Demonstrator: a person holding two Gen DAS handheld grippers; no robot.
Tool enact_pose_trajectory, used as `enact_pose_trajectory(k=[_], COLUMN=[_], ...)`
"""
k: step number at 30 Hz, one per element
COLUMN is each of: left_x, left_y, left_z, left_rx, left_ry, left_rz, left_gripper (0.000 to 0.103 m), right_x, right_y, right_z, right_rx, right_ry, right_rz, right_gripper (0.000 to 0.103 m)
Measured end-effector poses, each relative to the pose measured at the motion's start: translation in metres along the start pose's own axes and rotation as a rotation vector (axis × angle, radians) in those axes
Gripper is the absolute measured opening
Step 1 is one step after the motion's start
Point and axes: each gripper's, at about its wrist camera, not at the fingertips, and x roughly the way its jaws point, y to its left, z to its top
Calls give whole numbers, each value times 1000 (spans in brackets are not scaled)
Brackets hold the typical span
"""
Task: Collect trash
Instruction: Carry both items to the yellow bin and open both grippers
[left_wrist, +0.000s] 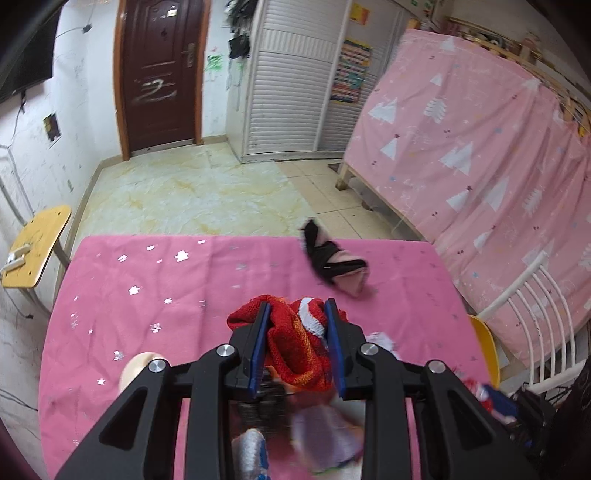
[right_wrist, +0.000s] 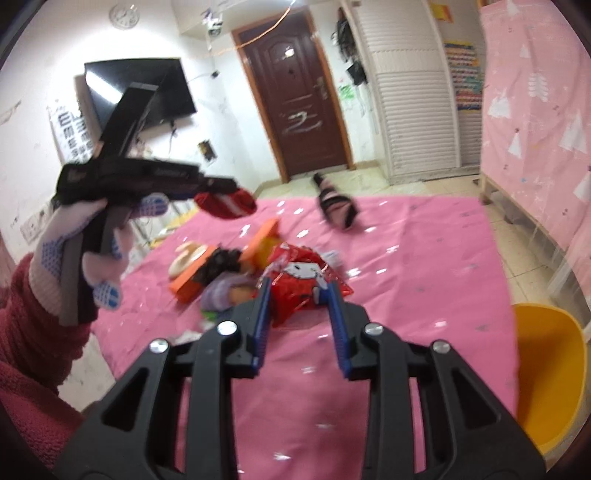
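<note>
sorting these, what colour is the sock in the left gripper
Red sock with a white band, clearest in the left wrist view.

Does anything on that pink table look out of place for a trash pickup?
Yes: the left gripper is clamped on a red knitted sock, clothing rather than litter, and a black-and-pink sock lies alone on the pink tablecloth.

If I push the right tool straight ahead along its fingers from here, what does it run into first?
The right tool is shut on a red printed snack wrapper. Past that, probably the orange box and clutter on the pink tablecloth, then the pink-and-black sock. Depth is unclear.
</note>
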Motion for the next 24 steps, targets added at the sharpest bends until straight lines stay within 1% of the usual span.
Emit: enact_pose_trajectory(k=[6,12,17,19,23,24], left_x=[3,12,20,23,31,32], left_y=[-51,-101,-149,-173,-214,-222], left_z=[0,0,-3,-5,-11,-13], left_rx=[60,114,163,189,237,246], left_ry=[6,24,48,57,78,83], left_rz=[-54,-108,-155,-181,-223,-232], left_gripper=[21,21,21,21,21,21], right_x=[-31,-55,-64,-65,-66,-65], right_y=[-49,-89,-118,-128,-147,-153], right_z=[10,8,4,1,-6,-8], right_rx=[86,156,194,196,212,212], right_ry=[-88,-143,-154,-145,-128,-115], right_rz=[-84,-152,-241,-305,-379,-419], right_gripper=[28,28,29,29,29,30])
